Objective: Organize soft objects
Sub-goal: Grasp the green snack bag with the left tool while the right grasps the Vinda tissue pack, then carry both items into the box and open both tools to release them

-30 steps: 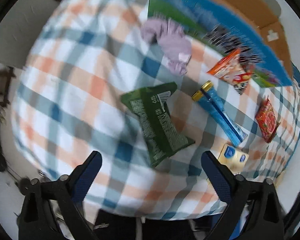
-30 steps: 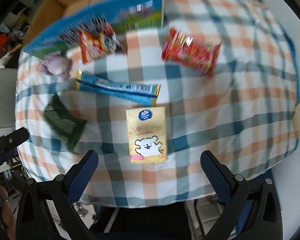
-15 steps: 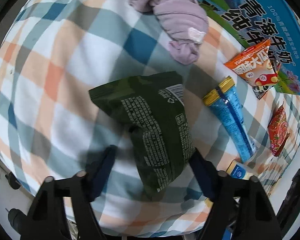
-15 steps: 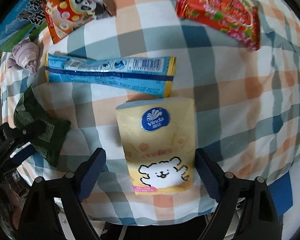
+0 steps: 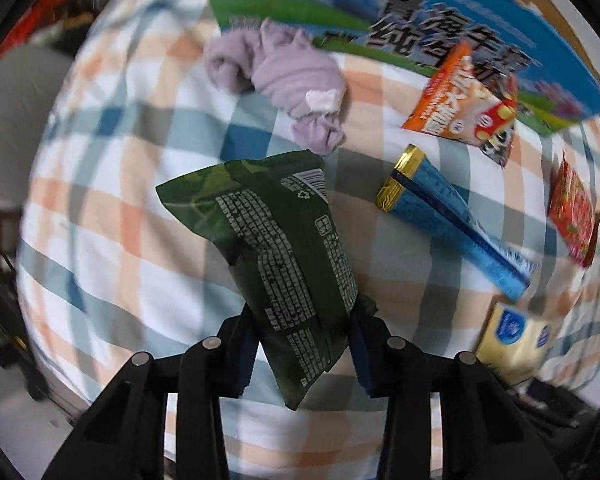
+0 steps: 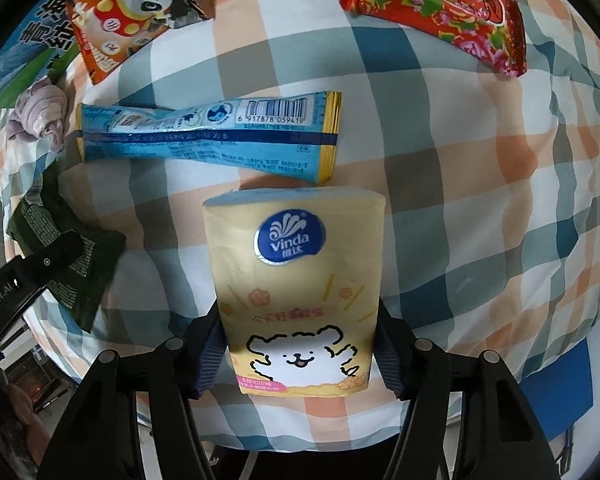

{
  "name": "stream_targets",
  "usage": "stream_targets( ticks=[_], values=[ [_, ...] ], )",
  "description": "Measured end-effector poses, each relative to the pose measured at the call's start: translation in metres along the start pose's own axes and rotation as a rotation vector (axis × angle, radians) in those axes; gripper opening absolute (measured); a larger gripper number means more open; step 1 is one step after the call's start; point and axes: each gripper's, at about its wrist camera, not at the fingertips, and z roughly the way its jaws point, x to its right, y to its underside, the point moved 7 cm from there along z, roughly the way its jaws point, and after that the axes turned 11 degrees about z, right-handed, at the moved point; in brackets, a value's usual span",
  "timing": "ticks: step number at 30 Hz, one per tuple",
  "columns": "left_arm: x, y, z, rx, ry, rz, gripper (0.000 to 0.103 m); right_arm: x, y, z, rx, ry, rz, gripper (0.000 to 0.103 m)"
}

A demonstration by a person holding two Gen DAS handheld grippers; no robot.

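My left gripper [image 5: 302, 344] is shut on the near end of a dark green snack bag [image 5: 276, 240], which looks lifted off the checked cloth. My right gripper [image 6: 300, 356] is shut on a yellow Vinda tissue pack [image 6: 296, 280]. The green bag also shows in the right wrist view [image 6: 60, 248], with the left gripper's finger across it. A lilac soft cloth bundle [image 5: 288, 76] lies beyond the green bag, near the box; it also shows in the right wrist view [image 6: 40, 112].
A long blue packet [image 6: 208, 136], an orange panda snack bag [image 6: 128, 20] and a red flowered packet [image 6: 436, 12] lie on the checked tablecloth [image 6: 480, 208]. A blue-green printed cardboard box [image 5: 380, 12] stands along the far edge. The table edge is just below both grippers.
Both grippers came down over their items and closed: the left on the green bag, the right on the tissue pack. The green bag's near end has risen off the cloth.
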Motion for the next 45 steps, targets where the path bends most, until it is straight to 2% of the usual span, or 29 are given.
stream_targets(
  ticks=[2, 4, 6, 11, 19, 21, 25, 29, 32, 37, 41, 45],
  values=[
    [0.006, 0.002, -0.007, 0.024, -0.025, 0.024, 0.036, -0.004, 0.004, -0.005, 0.017, -0.002, -0.020, 0.066],
    [0.015, 0.005, -0.020, 0.065, -0.052, 0.057, 0.035, 0.014, 0.026, -0.019, 0.032, -0.010, -0.037, 0.066],
    [0.025, 0.008, -0.033, 0.104, -0.066, 0.084, 0.035, 0.016, 0.032, -0.032, 0.057, -0.019, -0.057, 0.066],
    [0.036, 0.007, -0.088, 0.209, -0.037, 0.119, 0.035, 0.007, 0.035, -0.073, 0.125, -0.053, -0.112, 0.066],
    [0.022, -0.042, -0.188, 0.372, 0.026, 0.144, 0.035, -0.024, 0.007, -0.164, 0.259, -0.160, -0.205, 0.066],
    [0.020, -0.060, -0.202, 0.396, 0.040, 0.153, 0.035, -0.022, 0.006, -0.188, 0.289, -0.180, -0.222, 0.066],
    [0.015, -0.104, -0.220, 0.424, 0.063, 0.186, 0.035, -0.044, -0.035, -0.222, 0.368, -0.186, -0.249, 0.066],
    [0.006, -0.158, -0.217, 0.403, 0.115, 0.210, 0.035, -0.067, -0.079, -0.241, 0.399, -0.180, -0.241, 0.066],
    [-0.002, -0.205, -0.201, 0.350, 0.185, 0.223, 0.035, -0.091, -0.116, -0.243, 0.398, -0.169, -0.234, 0.066],
    [-0.009, -0.269, -0.160, 0.260, 0.269, 0.256, 0.035, -0.134, -0.178, -0.222, 0.363, -0.150, -0.230, 0.066],
    [-0.008, -0.305, -0.127, 0.190, 0.310, 0.280, 0.035, -0.159, -0.224, -0.195, 0.318, -0.130, -0.223, 0.066],
    [-0.002, -0.330, -0.094, 0.124, 0.339, 0.326, 0.035, -0.166, -0.262, -0.173, 0.287, -0.095, -0.224, 0.066]
  ],
)
